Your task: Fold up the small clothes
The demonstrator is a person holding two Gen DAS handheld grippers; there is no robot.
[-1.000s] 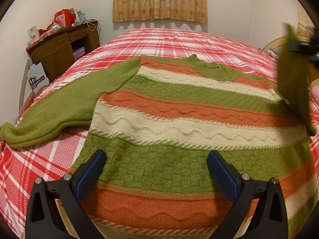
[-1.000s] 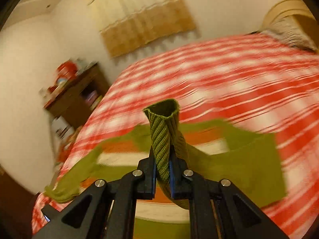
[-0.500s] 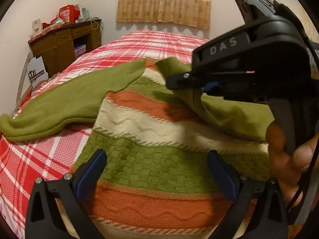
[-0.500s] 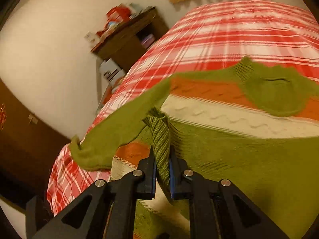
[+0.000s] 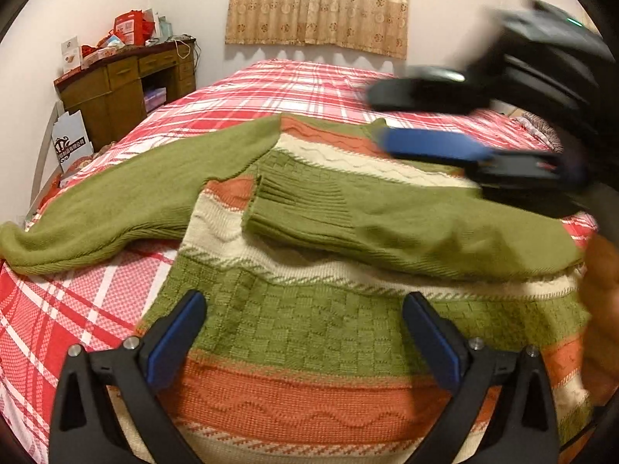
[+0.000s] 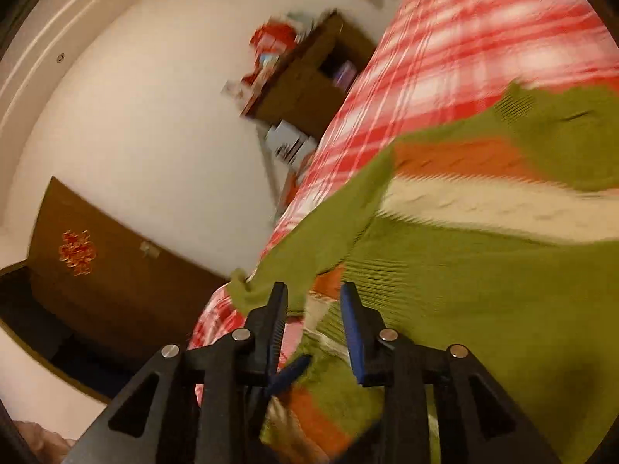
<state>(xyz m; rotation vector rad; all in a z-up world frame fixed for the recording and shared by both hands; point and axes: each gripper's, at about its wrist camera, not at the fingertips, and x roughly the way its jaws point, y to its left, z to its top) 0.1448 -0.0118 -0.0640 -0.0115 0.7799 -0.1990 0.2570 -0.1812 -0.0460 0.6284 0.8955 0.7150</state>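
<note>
A striped knit sweater (image 5: 309, 332) in green, orange and cream lies flat on the bed. Its right sleeve (image 5: 387, 224) lies folded across the chest, cuff (image 5: 271, 193) toward the left. Its left sleeve (image 5: 116, 201) stretches out to the left. My left gripper (image 5: 301, 328) is open and empty, hovering over the sweater's lower part. My right gripper (image 6: 314, 309) is open and empty above the folded sleeve (image 6: 464, 290); it also shows blurred in the left wrist view (image 5: 445, 123).
The bed has a red plaid cover (image 5: 290, 85). A wooden desk (image 5: 123, 85) with boxes stands at the far left by the wall. A curtain (image 5: 317, 4) hangs behind the bed. A brown door (image 6: 96, 263) shows in the right wrist view.
My right gripper carried the right sleeve across the sweater, let go of it and opened. The sleeve now lies on the chest. My left gripper has stayed put.
</note>
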